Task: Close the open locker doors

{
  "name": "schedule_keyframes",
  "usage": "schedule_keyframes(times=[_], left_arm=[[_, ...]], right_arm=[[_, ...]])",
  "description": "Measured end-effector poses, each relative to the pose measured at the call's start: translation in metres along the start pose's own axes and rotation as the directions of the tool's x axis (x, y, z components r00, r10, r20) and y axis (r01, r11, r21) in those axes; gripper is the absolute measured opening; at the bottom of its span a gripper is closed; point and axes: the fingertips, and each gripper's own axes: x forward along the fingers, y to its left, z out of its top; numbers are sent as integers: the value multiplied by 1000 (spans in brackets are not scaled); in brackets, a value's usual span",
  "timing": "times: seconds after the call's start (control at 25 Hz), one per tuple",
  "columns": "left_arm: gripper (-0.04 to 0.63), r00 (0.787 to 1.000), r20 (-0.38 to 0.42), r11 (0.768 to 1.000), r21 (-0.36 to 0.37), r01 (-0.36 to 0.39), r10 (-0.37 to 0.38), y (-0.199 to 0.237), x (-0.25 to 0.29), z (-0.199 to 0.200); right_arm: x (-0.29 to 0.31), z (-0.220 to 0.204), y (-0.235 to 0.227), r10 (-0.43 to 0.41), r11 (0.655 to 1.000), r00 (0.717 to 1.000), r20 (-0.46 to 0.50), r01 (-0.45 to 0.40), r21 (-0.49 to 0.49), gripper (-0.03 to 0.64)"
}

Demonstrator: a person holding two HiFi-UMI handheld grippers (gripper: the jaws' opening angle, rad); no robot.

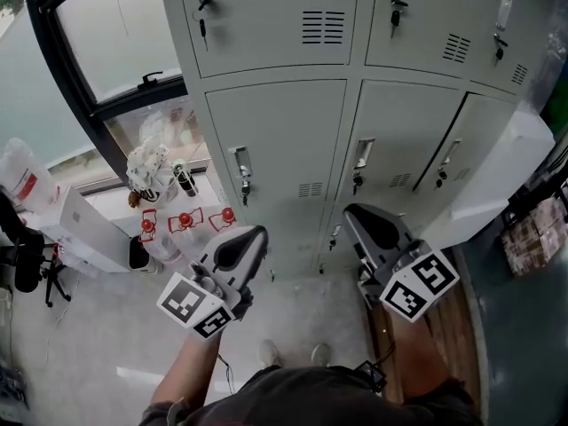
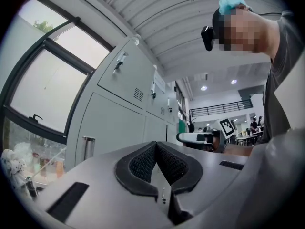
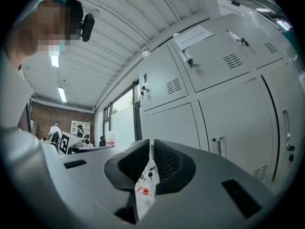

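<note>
**Item: bank of pale grey steel lockers** (image 1: 284,140). It has louvred vents and keys hanging in the locks. It stands against the wall beside a dark-framed window (image 1: 98,51).

**Task object: open grey locker door** (image 1: 497,162). It is in the middle row at the far right and swung out towards the person. The other doors of that row sit flush. The bottom row is largely hidden behind the tools, so its state cannot be told.

**Left gripper** (image 1: 250,236). The jaws are drawn together, tips meeting, with nothing between them. It is held low before the lockers and well apart from the open door.

**Right gripper** (image 1: 355,216). The jaws are nearly together, leaving only a thin slit, and they hold nothing. It is the nearer of the two to the open door but not touching it.

**Hazards, as judged:**
- A narrow jaw tip may skid across the smooth painted panel.
- A push near the hinge side would turn the door poorly.
- A dangling key (image 1: 439,177) could snag on the tool.
- A soft push may leave the latch uncaught, so the door drifts back out.
</note>
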Motion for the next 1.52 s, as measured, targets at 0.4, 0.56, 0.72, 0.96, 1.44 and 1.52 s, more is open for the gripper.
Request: schedule_keyframes(times=[0.4,0.56,0.72,0.96,1.44,1.52], left_arm=[[9,997,-50,998,13,-56,56,-62,52,-29],[9,995,-75,998,20,-65,66,-77,65,-39],[9,993,-92,997,26,-67,69,-88,70,-44],[9,993,-104,998,36,-57,61,-97,75,-46],[9,995,-89,998,47,-45,49,-98,77,-39],[9,995,-83,998,47,-48,52,-96,76,-38]], right_arm=[[-55,-19,-44,64,996,998,-15,-63,59,35],[-69,-29,-53,75,993,997,-13,-73,91,35],[-79,-40,-55,80,990,997,-15,-78,117,35],[-88,-50,-63,65,989,997,-31,-60,134,35],[-81,-54,-57,76,989,996,-40,-70,134,35],[-79,-53,-55,80,989,996,-42,-74,130,35]])
